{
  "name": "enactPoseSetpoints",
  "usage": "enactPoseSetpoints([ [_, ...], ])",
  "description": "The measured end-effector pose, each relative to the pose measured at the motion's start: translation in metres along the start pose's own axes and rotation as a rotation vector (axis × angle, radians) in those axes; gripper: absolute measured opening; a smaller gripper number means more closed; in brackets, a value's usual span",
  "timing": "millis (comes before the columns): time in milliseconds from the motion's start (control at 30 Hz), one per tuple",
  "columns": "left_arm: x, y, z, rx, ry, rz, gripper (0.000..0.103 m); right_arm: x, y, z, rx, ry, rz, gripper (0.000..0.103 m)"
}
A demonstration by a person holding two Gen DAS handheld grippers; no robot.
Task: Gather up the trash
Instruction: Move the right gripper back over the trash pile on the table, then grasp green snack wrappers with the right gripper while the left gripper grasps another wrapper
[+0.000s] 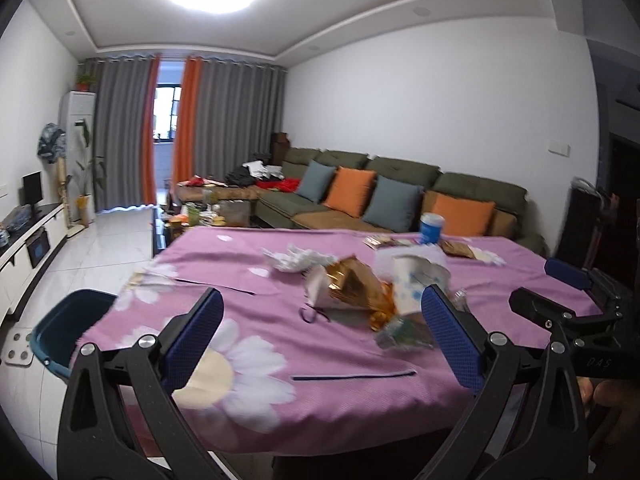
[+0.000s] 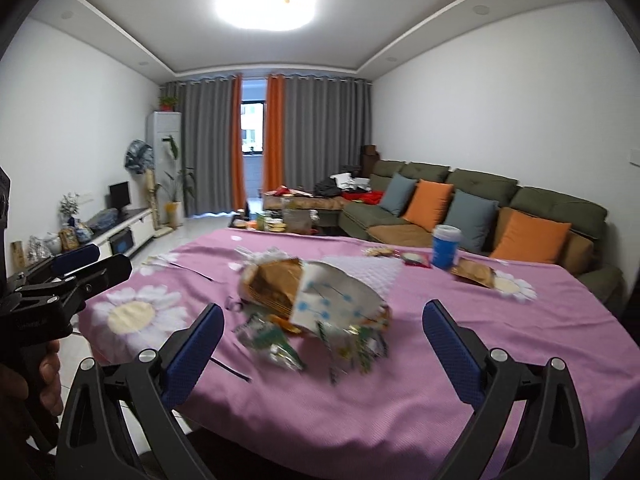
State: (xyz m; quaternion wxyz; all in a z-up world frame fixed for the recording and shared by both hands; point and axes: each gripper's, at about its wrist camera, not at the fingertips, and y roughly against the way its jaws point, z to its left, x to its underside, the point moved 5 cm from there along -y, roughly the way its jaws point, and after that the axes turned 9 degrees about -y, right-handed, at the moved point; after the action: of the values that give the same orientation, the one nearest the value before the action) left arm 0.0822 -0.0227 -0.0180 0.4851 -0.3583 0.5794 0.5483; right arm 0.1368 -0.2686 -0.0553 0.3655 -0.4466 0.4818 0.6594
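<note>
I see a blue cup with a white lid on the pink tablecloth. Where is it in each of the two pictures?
Left wrist view: the blue cup stands at the table's far edge, right of centre, before the sofa.
Right wrist view: the blue cup is again at the far edge, right of centre, left of an orange cushion.
Shared landmark: the white paper cup lying in the trash pile mid-table.

Both grippers: jaws spread wide, nothing held

The left gripper [image 1: 322, 334] and the right gripper [image 2: 323, 346] sit side by side, each pointing slightly downward. Blue pads [image 2: 450, 346] stand well apart. A hand [image 2: 44, 380] grasps the left gripper's handle.
</note>
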Motion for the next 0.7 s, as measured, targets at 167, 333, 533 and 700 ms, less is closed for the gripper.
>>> enactPoseSetpoints([
  [167,0.009,-0.020,-0.015,0.052,-0.029,0.027,0.097,0.011,-0.005,-0.011,0.034,-0.010,0.034,0.096],
  [333,0.017,-0.044,-0.021,0.082,-0.033,0.076,0.097,0.017,-0.023,-0.018,0.042,-0.015,0.082,0.096],
  [533,0.025,-0.078,-0.025,0.110,-0.027,0.134,0.097,0.025,-0.048,-0.026,0.049,-0.019,0.141,0.095],
  [700,0.033,-0.109,-0.036,0.138,-0.053,0.171,0.097,0.029,-0.068,-0.034,0.054,-0.022,0.187,0.088],
])
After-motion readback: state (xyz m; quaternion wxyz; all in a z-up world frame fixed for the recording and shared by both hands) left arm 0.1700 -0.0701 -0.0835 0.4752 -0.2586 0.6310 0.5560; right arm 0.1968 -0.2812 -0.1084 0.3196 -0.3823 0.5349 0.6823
